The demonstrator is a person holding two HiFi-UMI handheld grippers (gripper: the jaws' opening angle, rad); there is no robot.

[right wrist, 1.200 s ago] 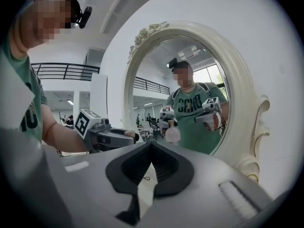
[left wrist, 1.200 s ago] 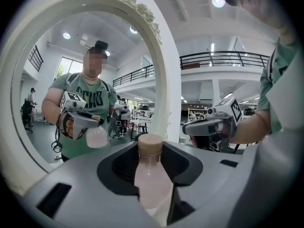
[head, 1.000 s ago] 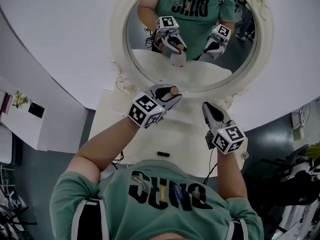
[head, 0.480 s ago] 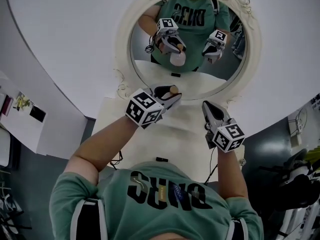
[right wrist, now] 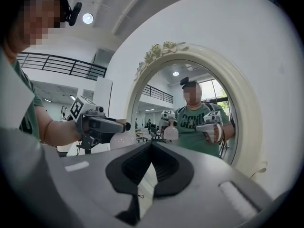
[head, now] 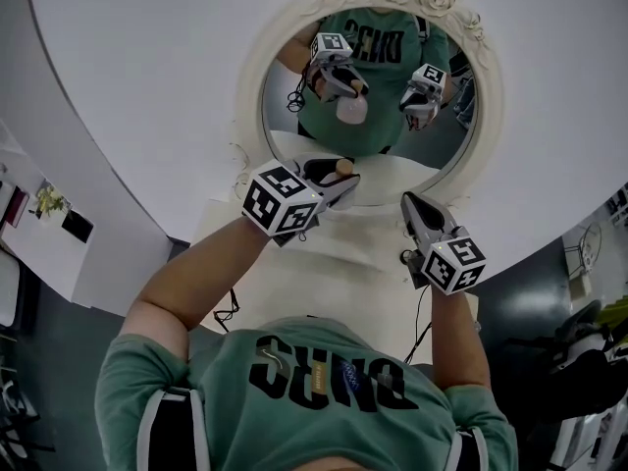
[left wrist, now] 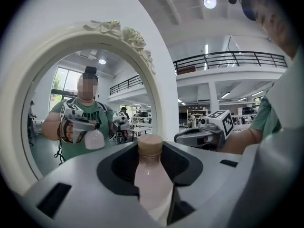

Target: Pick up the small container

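Big oval mirror point(head: 251, 96) on the wall, white table point(head: 343, 273) below it. The small bottle point(left wrist: 151, 175) is clamped in the left tongs point(head: 343, 177) and held well clear of the table, long axis upright, cap on top. The right tongs point(head: 410, 204) are seen just beside it, closed up with nothing inside. So probably no reach is needed from either side.

I get the head cam looking steeply down at the oval mirror point(head: 392, 116). Cams on left tool point(head: 341, 177) and right tool point(head: 412, 206) face it level, close up. All three share it.
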